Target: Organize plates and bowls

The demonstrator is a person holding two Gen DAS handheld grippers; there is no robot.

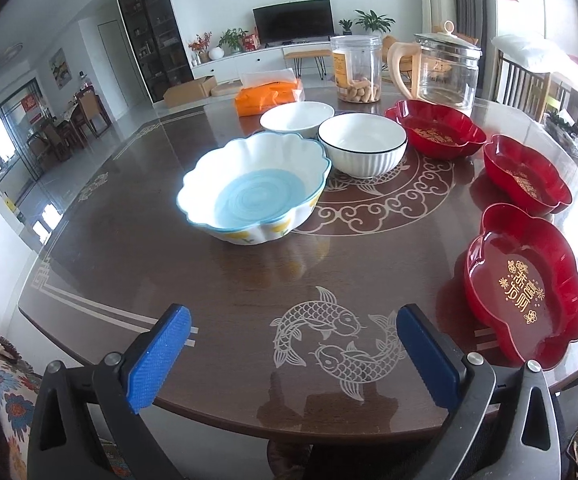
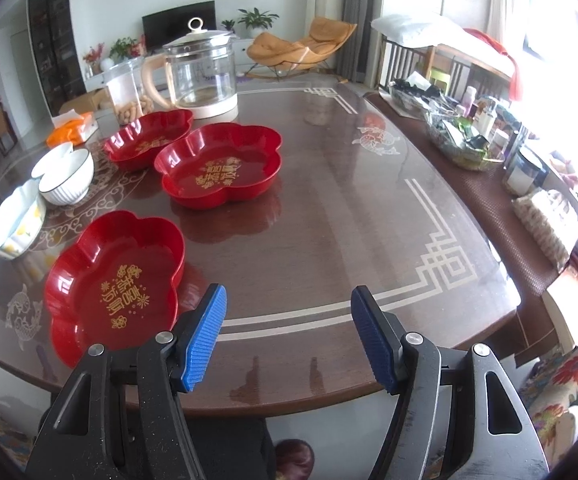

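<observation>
- Holding both tools back over the near edge of the table [image 1: 137,280]; I am keeping the left gripper [image 1: 293,360] spread wide with nothing between its blue pads, and the right gripper [image 2: 287,336] gaping the same way, empty.
- Reading the layout from the left wrist view: the scalloped blue bowl [image 1: 255,192] is sitting at about 12 o'clock from my left gripper; the black-rimmed white bowl [image 1: 363,144] is just beside it at 1 o'clock, apparently touching its rim; the plain white bowl [image 1: 297,118] is right behind both.
- Reading the right wrist view: the nearest red plate [image 2: 115,280] is lying at 10 o'clock, just beside my right gripper's left pad; the middle red plate [image 2: 219,166] is at 11 o'clock, well apart; the far red plate [image 2: 149,138] is touching or slightly tucked behind it; I cannot tell which.
- Judging the task as not yet started; nothing is stacked.
- Planning the stacking: I am favouring the nearest red plate for the right gripper, pinching its lobed rim with one pad inside and one outside; a shallow glossy wall is likely slipping under a light squeeze.
- Watching the glass kettle [image 2: 205,76] and snack jar [image 2: 129,92] behind the far plate; I am aiming to stack short of them.
</observation>
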